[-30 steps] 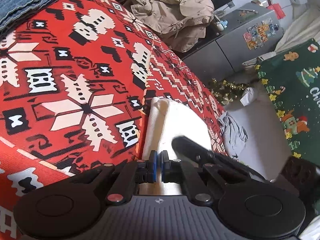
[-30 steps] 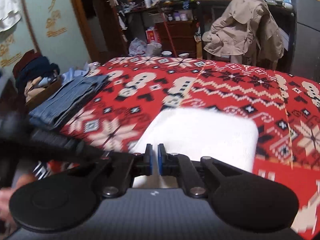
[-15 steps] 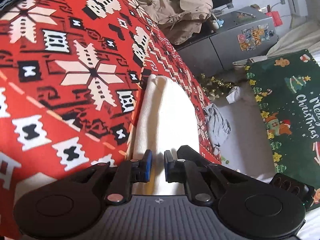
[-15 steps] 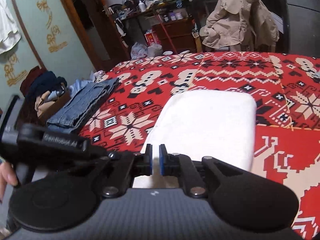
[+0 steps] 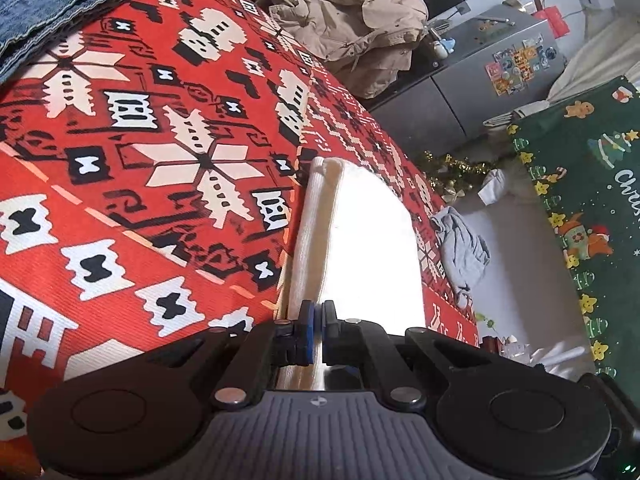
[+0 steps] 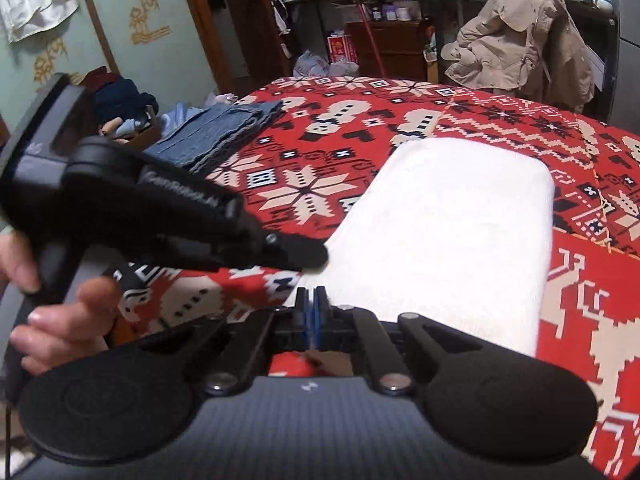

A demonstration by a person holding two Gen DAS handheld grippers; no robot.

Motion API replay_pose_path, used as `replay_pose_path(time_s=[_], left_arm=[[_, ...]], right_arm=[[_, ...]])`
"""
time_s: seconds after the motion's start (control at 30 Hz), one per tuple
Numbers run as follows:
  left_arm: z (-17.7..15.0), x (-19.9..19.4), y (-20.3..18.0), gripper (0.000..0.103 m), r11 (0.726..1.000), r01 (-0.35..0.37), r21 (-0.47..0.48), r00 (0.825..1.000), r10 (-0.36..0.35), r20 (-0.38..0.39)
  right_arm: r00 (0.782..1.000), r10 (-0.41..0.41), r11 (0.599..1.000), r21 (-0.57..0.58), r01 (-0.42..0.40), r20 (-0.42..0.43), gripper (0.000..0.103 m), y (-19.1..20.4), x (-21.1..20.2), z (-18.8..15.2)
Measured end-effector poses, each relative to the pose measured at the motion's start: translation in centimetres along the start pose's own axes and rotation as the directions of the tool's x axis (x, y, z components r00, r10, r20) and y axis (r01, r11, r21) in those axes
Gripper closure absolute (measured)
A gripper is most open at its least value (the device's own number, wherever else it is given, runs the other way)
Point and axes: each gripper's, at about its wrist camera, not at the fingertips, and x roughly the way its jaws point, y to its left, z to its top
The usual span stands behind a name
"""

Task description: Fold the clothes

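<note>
A red patterned blanket (image 6: 440,128) is covering the bed, with the folded white garment (image 6: 448,232) lying near its front edge and folded jeans (image 6: 224,132) farther back. Both the left gripper (image 5: 317,330) and right gripper (image 6: 310,318) are pinching that white garment's near edge, fingers together.

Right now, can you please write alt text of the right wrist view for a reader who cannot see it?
A folded white garment lies on a red patterned bedspread, right ahead of the right gripper, whose jaws are shut. The left gripper, held in a hand, reaches the garment's near left edge. Folded jeans lie farther back on the left.
</note>
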Motion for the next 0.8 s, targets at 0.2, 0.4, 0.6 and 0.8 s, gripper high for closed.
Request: replay_pose_path(time_s=[0.2, 0.4, 0.6, 0.8], left_arm=[[-0.1, -1.2, 0.1, 0.098, 0.999, -0.041, -0.017, 0.999, 0.042, 0.013], [-0.3, -2.2, -2.6, 0.098, 0.996, -0.018, 0.082, 0.999, 0.014, 0.050], [-1.0, 0.7, -7.1, 0.098, 0.963, -0.011, 0.270, 1.000, 0.007, 0.014], [-2.6, 3.7, -8.4, 0.098, 0.918, -0.087, 0.387, 0.996, 0.093, 0.004]], right_arm=[[0.991, -0.111, 0.993, 0.041, 0.108, 0.080, 0.096, -3.1, -1.7, 1.3], [0.991, -0.125, 0.992, 0.014, 0.125, 0.038, 0.097, -3.1, -1.9, -0.8], [0.991, -0.116, 0.993, 0.032, 0.114, 0.061, 0.097, -2.0, -4.1, -2.3], [0.971, -0.225, 0.974, 0.061, 0.220, 0.079, 0.096, -4.3, -4.4, -1.4]])
